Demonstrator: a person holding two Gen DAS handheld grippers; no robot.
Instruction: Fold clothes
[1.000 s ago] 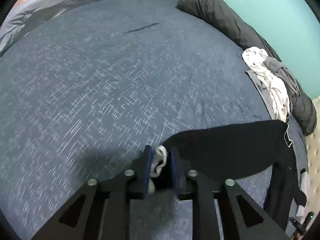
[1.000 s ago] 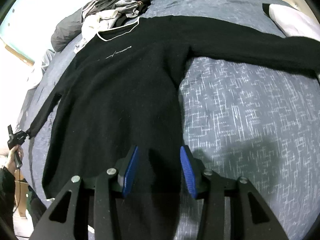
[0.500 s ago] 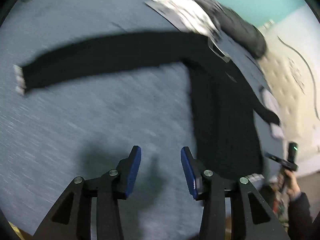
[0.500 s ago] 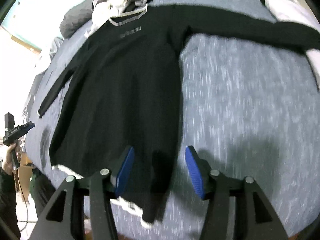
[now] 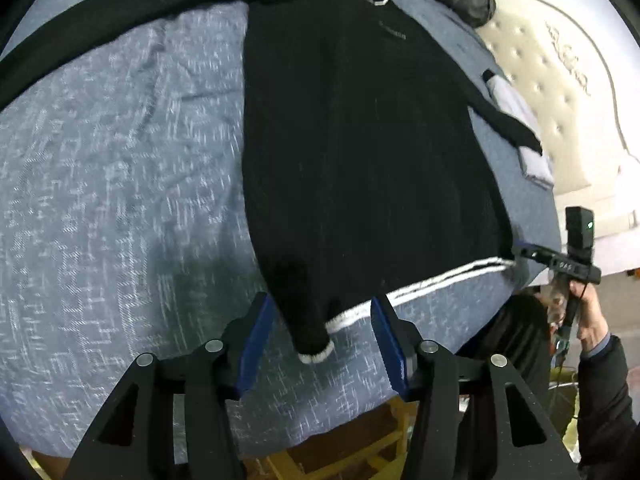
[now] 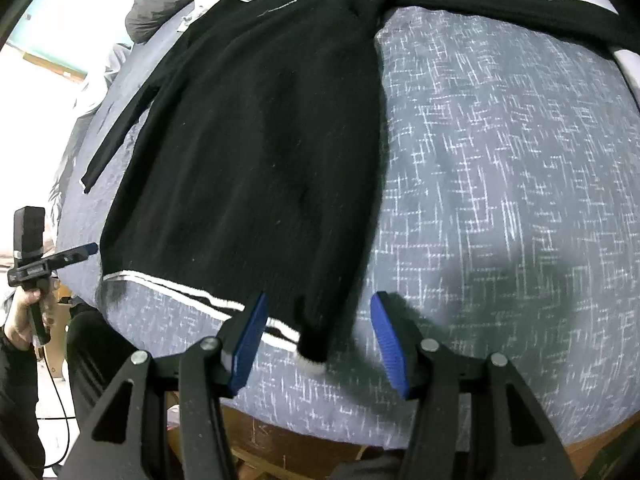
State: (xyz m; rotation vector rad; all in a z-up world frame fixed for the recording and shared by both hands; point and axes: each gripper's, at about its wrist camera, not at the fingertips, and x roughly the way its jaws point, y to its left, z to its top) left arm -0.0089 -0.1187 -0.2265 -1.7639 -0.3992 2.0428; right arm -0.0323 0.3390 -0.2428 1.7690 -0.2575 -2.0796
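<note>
Your left gripper (image 5: 318,338) has just been opening; its jaws now stand apart, straddling the white-edged hem corner of the black sweater (image 5: 360,140) without pressing it. The sweater lies flat on the blue-grey bedspread (image 5: 120,200), sleeves outstretched. Your right gripper (image 6: 318,340) also gapes over a hem corner, gripping nothing.

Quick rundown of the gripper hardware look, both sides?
Both match: the left gripper and right gripper are matte black angular linkages with triangular cutouts, silver round pivot pins and blue ribbed finger pads. No cables or markings visible on either.
</note>
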